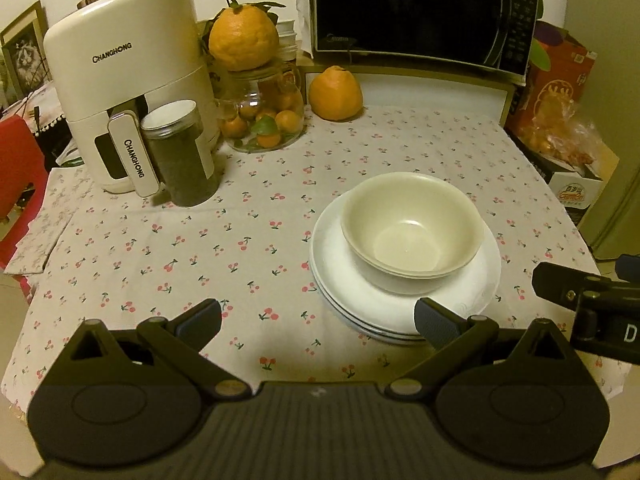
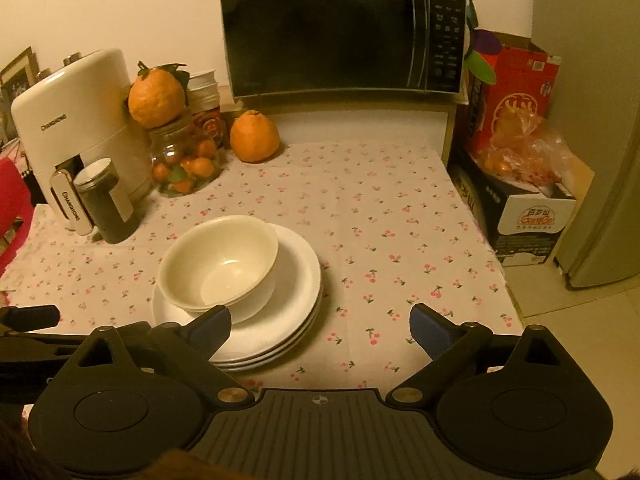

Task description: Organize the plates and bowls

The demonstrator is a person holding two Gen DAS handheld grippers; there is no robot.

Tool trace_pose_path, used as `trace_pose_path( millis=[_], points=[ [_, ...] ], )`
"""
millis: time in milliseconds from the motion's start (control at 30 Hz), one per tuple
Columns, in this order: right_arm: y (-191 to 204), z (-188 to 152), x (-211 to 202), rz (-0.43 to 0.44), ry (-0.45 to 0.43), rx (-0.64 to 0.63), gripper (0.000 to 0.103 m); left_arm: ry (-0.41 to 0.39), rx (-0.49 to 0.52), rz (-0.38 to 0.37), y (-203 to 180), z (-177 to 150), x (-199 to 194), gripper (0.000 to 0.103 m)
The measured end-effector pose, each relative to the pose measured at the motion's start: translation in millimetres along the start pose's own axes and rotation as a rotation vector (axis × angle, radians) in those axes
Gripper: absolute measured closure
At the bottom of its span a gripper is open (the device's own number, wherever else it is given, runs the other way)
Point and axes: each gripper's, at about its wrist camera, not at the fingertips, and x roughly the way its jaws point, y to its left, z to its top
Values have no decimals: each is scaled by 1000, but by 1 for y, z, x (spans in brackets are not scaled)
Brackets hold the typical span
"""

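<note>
A home kitchen or dining corner, warmly lit. A table point(image 1: 160, 248) under a cherry-print cloth stands against a cream wall. Along its far edge, a black microwave point(image 1: 420, 12) sits on a low shelf. At the far left corner are a white Changhong appliance point(image 1: 120, 80), a dark lidded jar point(image 1: 184, 156) and a glass jar of small oranges point(image 1: 264, 116) with a large orange point(image 1: 243, 38) on top; another orange point(image 1: 335, 94) lies on the cloth nearby. White plates point(image 1: 340, 280) stacked under nested bowls point(image 1: 412, 224) rest near the front. Off the right edge stand cardboard boxes point(image 2: 528, 216) with bagged fruit, and beside them something that looks like a fridge point(image 2: 608, 200)
</note>
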Motion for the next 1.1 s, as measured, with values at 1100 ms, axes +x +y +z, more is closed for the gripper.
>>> trace_pose_path(
  millis=[1100],
  points=[
    [3,-8,9,-7,68,-29,5,48,-15,-18,3,-4,8,0]
  ],
)
